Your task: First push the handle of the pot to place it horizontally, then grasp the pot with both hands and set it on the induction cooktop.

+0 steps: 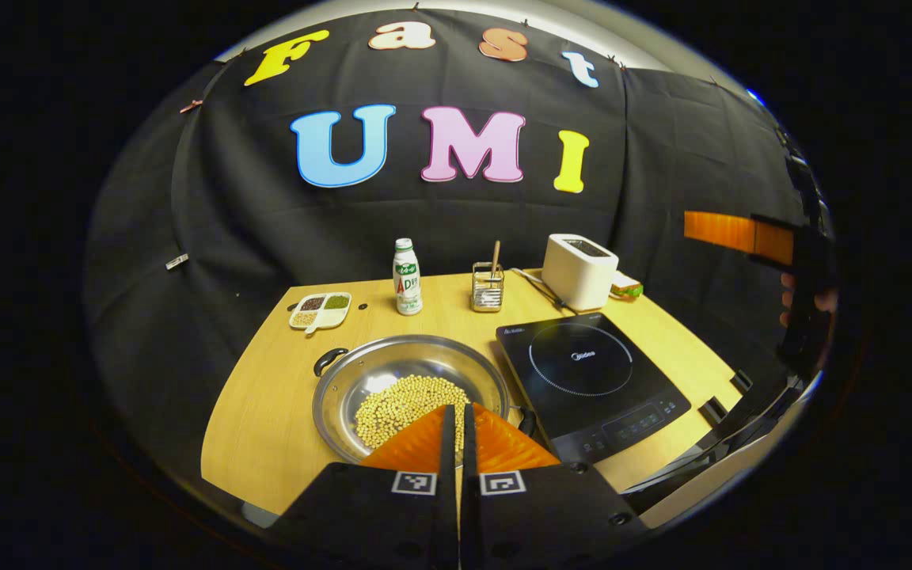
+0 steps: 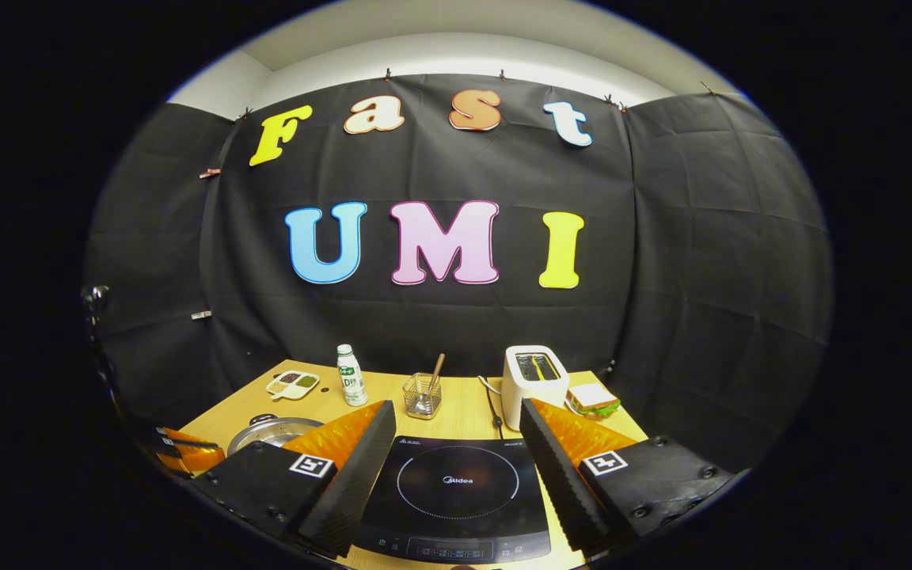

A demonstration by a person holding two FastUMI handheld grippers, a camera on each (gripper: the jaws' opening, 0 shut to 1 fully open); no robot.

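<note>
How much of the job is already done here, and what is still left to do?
Nothing looks done yet. The pot of beans stands on the table beside the induction cooktop, its handles still lying on a slant. In hand: the left gripper, closed and empty, hangs above the pot's near rim. The right gripper is open over the cooktop. Left: pushing the handle, then the two-handed lift.
</note>
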